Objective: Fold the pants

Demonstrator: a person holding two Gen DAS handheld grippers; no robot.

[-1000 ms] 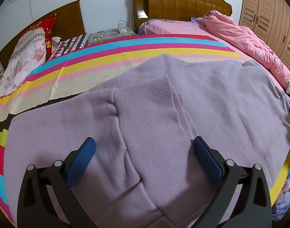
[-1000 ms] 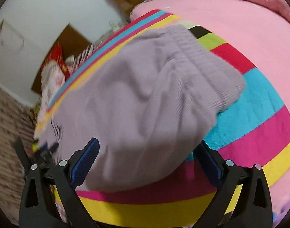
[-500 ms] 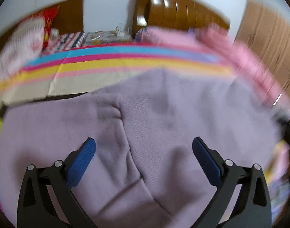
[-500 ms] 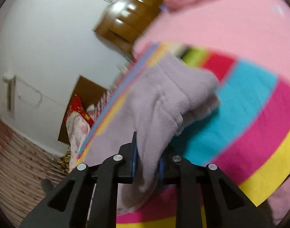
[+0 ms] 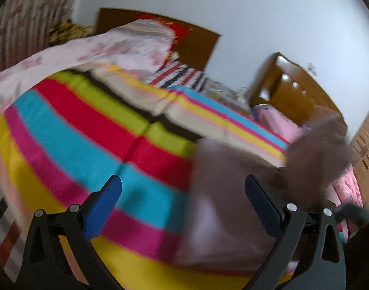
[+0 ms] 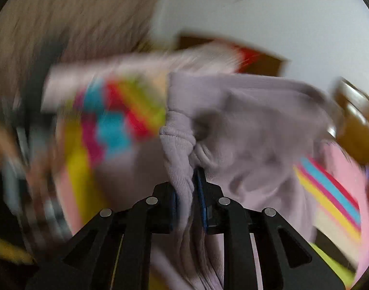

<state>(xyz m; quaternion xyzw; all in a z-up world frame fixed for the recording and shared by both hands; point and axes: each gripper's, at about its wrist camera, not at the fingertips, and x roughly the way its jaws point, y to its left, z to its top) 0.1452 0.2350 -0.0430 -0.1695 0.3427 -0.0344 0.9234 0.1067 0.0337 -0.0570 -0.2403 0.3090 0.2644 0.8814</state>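
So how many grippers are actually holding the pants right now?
1. The right gripper is clamped on the pants' ribbed edge. The left gripper is open over the striped sheet, gripping nothing.

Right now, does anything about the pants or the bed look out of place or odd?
Nothing looks damaged or spilled. The lilac pants hang bunched from the shut right gripper, not lying flat; the left gripper is open over the striped bedspread. Both views are blurred.

Right hand-held gripper (image 6: 186, 193) clamped onto pants (image 6: 245, 130), lifted cuff leftward.
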